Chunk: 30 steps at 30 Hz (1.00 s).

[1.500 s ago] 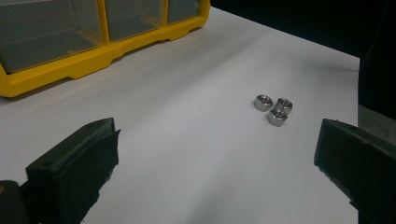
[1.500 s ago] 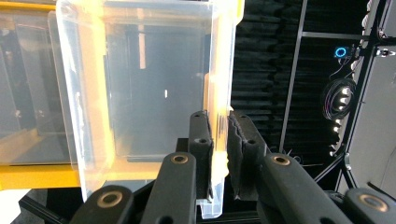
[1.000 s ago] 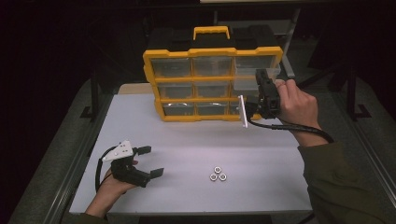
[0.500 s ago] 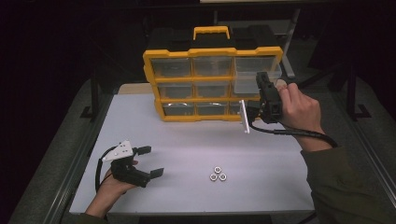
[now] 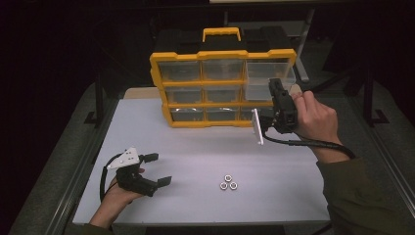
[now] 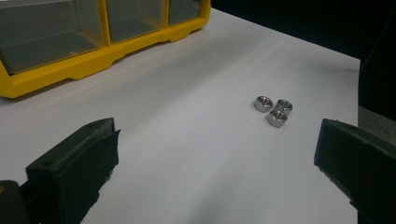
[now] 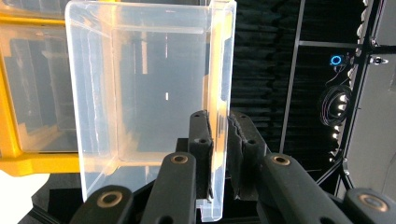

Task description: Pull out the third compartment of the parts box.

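Dark room, white table (image 5: 195,147)

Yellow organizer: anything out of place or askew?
One clear drawer is out of the yellow organizer, held off its lower right corner by the right hand-held gripper, whose jaws pinch its front lip. Three loose nuts sit bare on the table rather than in a drawer. Nothing looks damaged.

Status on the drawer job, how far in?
Done: the right gripper has the clear drawer pulled out of the yellow organizer. In hand: its jaws clamp the drawer's front wall. Left: three nuts lie untouched on the table; the left gripper rests open.
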Each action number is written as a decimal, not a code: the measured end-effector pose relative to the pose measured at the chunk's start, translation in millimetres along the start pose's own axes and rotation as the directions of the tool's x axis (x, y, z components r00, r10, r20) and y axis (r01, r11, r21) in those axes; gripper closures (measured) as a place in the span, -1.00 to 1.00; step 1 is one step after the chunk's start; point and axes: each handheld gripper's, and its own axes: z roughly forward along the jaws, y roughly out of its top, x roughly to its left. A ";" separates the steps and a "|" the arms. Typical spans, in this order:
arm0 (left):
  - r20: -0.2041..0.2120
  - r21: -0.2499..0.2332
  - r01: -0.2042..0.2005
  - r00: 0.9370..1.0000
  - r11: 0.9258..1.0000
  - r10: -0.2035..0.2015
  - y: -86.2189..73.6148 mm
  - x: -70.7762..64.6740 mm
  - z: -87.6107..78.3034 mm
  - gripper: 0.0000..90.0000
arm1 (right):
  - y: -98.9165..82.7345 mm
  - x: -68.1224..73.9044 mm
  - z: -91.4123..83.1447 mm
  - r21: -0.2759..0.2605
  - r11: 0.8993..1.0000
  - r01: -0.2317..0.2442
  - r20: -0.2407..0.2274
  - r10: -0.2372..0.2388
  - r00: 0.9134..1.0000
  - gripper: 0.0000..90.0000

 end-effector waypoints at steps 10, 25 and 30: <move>0.002 0.001 0.003 1.000 1.000 -0.003 0.0 -0.6 0.1 -1.00 | -1.9 0.0 -5.8 -0.014 1.000 0.001 0.000 -0.001 1.000 0.76; 0.001 -0.002 -0.004 1.000 1.000 0.004 -0.4 0.1 -0.2 -1.00 | -0.2 3.5 -6.9 -0.021 1.000 0.011 0.018 -0.010 1.000 0.60; 0.002 -0.001 0.008 1.000 1.000 -0.008 -0.4 -0.6 0.2 -1.00 | 1.0 5.9 -7.3 -0.017 1.000 0.006 0.037 -0.006 0.999 0.25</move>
